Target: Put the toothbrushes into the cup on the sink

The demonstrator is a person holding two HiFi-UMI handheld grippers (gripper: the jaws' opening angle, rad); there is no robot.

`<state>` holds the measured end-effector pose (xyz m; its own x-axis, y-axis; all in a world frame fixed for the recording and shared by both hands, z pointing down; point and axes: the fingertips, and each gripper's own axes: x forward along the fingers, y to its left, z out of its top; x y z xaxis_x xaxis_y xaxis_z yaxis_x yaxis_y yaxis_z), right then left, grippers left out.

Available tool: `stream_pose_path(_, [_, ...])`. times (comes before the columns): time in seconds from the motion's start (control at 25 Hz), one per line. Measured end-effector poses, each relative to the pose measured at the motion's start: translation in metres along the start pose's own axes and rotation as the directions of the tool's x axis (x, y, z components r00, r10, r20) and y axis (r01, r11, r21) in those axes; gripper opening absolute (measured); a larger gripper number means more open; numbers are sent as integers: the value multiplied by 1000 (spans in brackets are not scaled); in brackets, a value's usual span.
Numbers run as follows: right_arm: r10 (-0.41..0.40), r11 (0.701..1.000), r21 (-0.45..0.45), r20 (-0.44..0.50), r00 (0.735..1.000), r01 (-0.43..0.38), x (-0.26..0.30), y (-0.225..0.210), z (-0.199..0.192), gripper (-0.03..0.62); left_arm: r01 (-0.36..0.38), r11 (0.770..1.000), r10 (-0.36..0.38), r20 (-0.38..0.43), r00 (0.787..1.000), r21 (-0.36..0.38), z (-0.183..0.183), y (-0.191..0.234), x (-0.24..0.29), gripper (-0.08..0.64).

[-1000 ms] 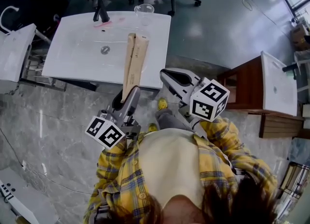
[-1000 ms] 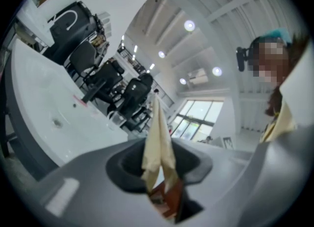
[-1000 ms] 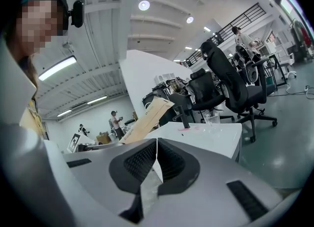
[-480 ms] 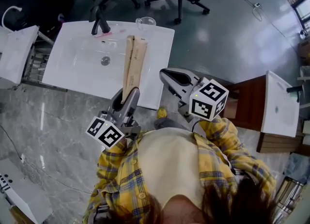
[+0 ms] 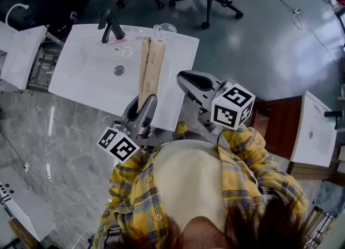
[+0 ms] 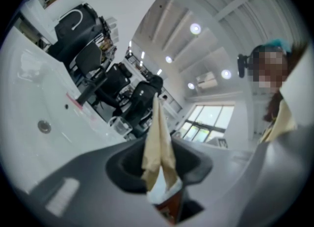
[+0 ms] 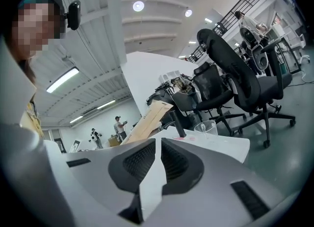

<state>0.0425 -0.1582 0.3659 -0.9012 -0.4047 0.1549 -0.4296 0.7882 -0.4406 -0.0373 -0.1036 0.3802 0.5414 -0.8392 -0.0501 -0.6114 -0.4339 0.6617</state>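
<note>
Got two tan toothbrush packs [image 5: 150, 67] pinched by their near ends in the left gripper [image 5: 144, 108], poking out over the sink [image 5: 81, 75] toward the clear cup [image 5: 165, 29] at the far edge. Got the right gripper [image 5: 187, 78] closed on nothing. Probably light, papery, crushable, wobbly at that length; better gripped gently nearer the middle.

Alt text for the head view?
From above: a person in a yellow plaid shirt holds two tan toothbrush packs in the left gripper, over a white sink. The right gripper is shut, empty. A clear cup stands at the sink's far edge near a black faucet.
</note>
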Motion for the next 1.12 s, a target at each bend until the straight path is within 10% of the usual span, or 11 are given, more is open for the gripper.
stream_pose_path(1.12, [-136,980,160,85,987,121,76,-4,30,115,187,977,-199,-118,973,-103,32,49,6,126])
